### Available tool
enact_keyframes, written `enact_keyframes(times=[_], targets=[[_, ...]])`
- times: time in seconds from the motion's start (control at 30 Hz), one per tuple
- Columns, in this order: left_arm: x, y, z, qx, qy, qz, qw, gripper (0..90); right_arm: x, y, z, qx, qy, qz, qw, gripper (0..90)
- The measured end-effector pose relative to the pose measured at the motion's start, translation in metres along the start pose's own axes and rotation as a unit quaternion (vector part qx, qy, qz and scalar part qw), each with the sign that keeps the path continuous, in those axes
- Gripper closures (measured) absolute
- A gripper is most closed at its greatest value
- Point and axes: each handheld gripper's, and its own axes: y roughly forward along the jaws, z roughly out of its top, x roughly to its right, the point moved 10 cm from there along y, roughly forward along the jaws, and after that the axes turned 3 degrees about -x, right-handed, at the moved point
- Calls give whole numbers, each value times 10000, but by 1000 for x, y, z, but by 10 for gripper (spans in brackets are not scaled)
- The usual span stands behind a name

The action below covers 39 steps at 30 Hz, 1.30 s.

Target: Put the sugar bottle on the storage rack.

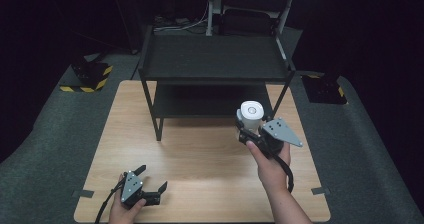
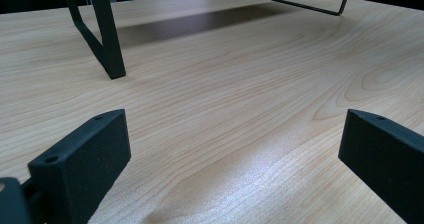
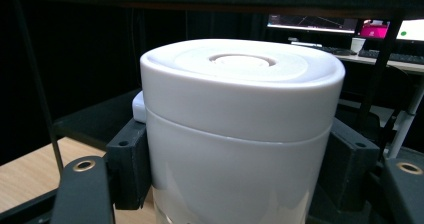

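A white cylindrical jar with a lid [image 1: 251,115] is held upright above the wooden table [image 1: 200,149], just in front of the black shelf's right leg. My right gripper [image 1: 254,134] is shut on the jar [image 3: 240,134], its black jaws pressing both sides below the lid. Near the table's front left, my left gripper [image 1: 151,180] rests low with its jaws wide apart. In the left gripper view the two black pads [image 2: 85,159] frame bare wood, with nothing between them.
A black two-level metal shelf [image 1: 215,59] stands on the far half of the table, with its lower level [image 1: 210,101] in shadow. Its front left leg [image 2: 102,34] rises ahead of the left gripper. Grey carpet surrounds the table.
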Motion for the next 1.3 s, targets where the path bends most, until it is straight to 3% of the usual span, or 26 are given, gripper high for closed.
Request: enact_keyframes(times=[0.8,1.3], targets=[[-1,0,0,1,1,-53,10000,4,23,58,13,-104,119,-235,9996,285],[-2,-1,0,10,6,-92,10000,4,31,89,9,-111,3,-274,9996,285]])
